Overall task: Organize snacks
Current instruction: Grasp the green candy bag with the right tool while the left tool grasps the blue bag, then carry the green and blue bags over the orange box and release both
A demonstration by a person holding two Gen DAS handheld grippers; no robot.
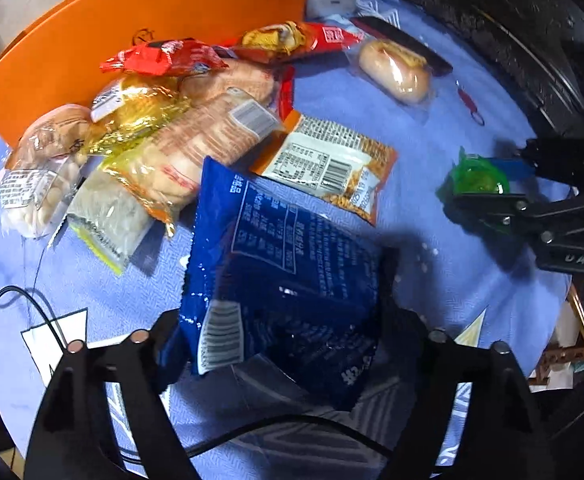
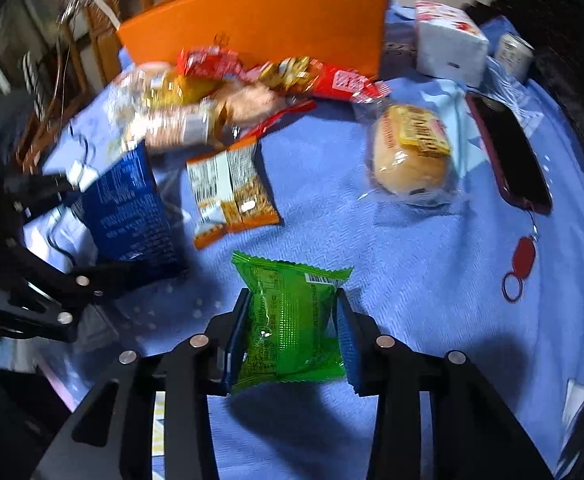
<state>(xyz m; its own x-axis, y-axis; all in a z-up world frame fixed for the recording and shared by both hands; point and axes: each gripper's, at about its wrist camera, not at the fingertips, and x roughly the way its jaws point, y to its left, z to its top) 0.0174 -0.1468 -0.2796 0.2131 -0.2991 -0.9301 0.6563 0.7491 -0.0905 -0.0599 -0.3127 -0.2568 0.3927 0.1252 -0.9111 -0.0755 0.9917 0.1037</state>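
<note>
1. blue snack bag (image 1: 280, 264) is clamped between the fingers of the left gripper (image 1: 276, 320), lifted off the blue tablecloth (image 1: 432, 264), its back label and barcode facing the left wrist camera.
2. green snack packet (image 2: 288, 324) is squeezed between the blue pads (image 2: 350, 344) of the right gripper (image 2: 288, 336), held just above the cloth; in the left wrist view it shows at the far right in that gripper's grip.
3. between the blue snack bag and the orange board (image 2: 260, 16) lies an orange peanut packet (image 2: 232, 192), flat on the cloth, label up.
4. against the foot of the orange board a pile of snacks (image 1: 140, 136) leans together: red wrappers, gold foil, clear bags of bread and biscuits.
5. right of the orange board, a wrapped bun (image 2: 412, 156) lies alone on the cloth.
6. further right of the orange board sit a white box (image 2: 450, 46), a dark phone (image 2: 512, 156) and a red keyring (image 2: 522, 260).
</note>
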